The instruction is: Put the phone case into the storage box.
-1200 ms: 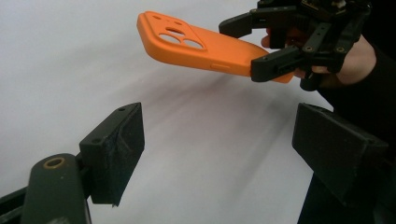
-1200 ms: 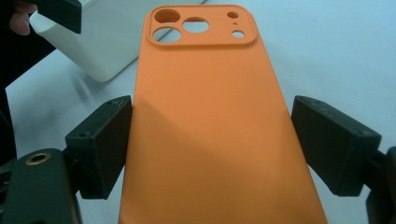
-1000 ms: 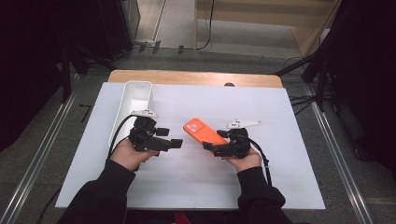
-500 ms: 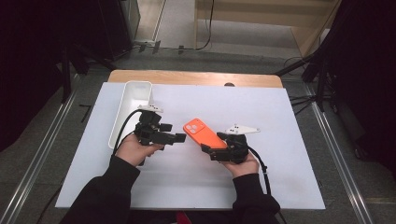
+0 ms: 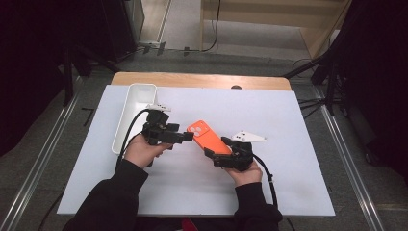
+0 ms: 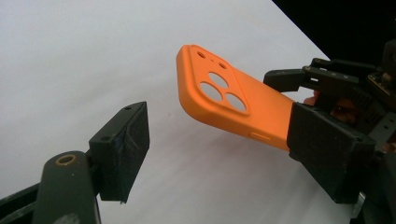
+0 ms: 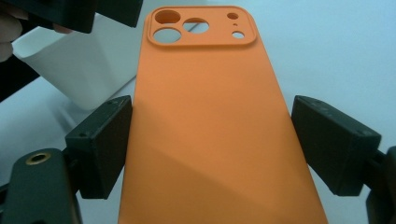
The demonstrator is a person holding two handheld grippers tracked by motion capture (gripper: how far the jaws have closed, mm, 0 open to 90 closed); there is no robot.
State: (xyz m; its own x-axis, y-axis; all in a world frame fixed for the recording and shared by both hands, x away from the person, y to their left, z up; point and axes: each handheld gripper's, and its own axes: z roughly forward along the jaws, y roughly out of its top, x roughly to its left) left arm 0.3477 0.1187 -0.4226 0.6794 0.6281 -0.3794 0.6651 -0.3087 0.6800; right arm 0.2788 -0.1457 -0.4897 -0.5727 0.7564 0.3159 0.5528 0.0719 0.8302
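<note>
An orange phone case (image 5: 208,136) is held above the white table top, its camera cut-outs pointing toward the left hand. My right gripper (image 5: 220,150) is shut on its long sides; in the right gripper view (image 7: 210,149) both pads sit against the case (image 7: 210,116). My left gripper (image 5: 188,137) is open at the camera end. In the left gripper view (image 6: 224,144) the case (image 6: 233,98) reaches in between the jaws near the right pad, well clear of the left pad (image 6: 128,144). These jaws have just been closing a little.
A long white tray (image 5: 126,113) stands at the table's left, just behind the left hand, and shows in the right gripper view (image 7: 70,70). White table top (image 5: 288,183) surrounds both hands. A wooden edge (image 5: 202,79) runs along the far side.
The left gripper has edged right, toward the case's camera end. The right hand has drawn slightly nearer the person, still holding the case.
</note>
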